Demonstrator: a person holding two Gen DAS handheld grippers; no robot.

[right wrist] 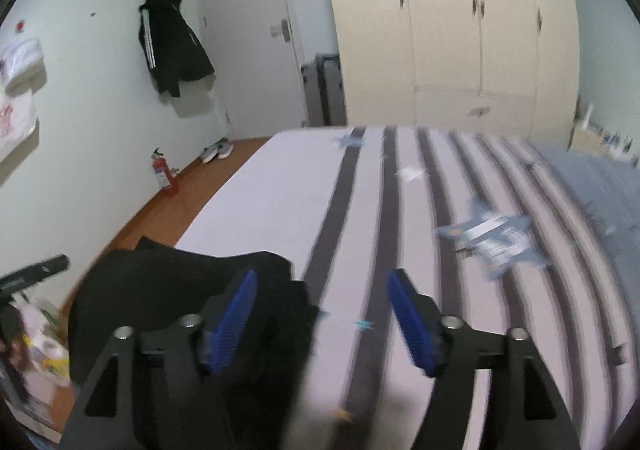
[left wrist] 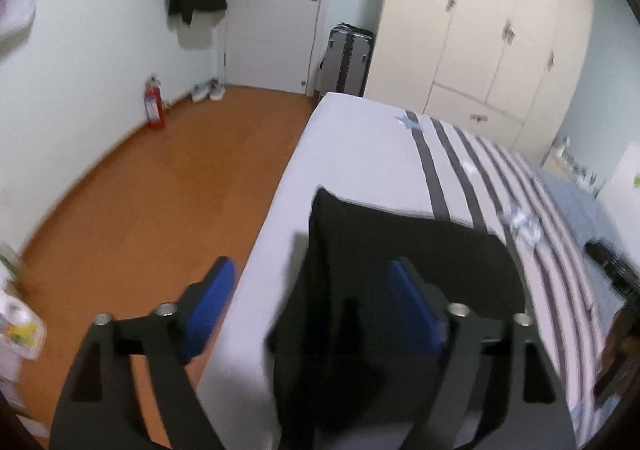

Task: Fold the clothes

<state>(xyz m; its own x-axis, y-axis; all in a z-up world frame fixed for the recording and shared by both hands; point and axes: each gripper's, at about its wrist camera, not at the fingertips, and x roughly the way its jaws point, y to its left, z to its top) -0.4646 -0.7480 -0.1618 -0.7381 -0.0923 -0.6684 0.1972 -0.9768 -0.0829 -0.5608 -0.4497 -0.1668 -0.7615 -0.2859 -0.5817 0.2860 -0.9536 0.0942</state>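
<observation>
Left gripper point(left wrist: 310, 304) with jaws apart, nothing between the blue pads point(left wrist: 210, 306). Right gripper point(right wrist: 322, 320) likewise wide apart and empty. Black garment point(left wrist: 400, 250) lies folded on the bed point(left wrist: 360, 154) near its left edge, below and ahead of both grippers. Wardrobe point(right wrist: 460, 30) and door point(left wrist: 276, 10) behind.

Bed point(right wrist: 280, 186) with striped, star-printed sheet, black garment point(left wrist: 400, 250) lying at its near edge
</observation>
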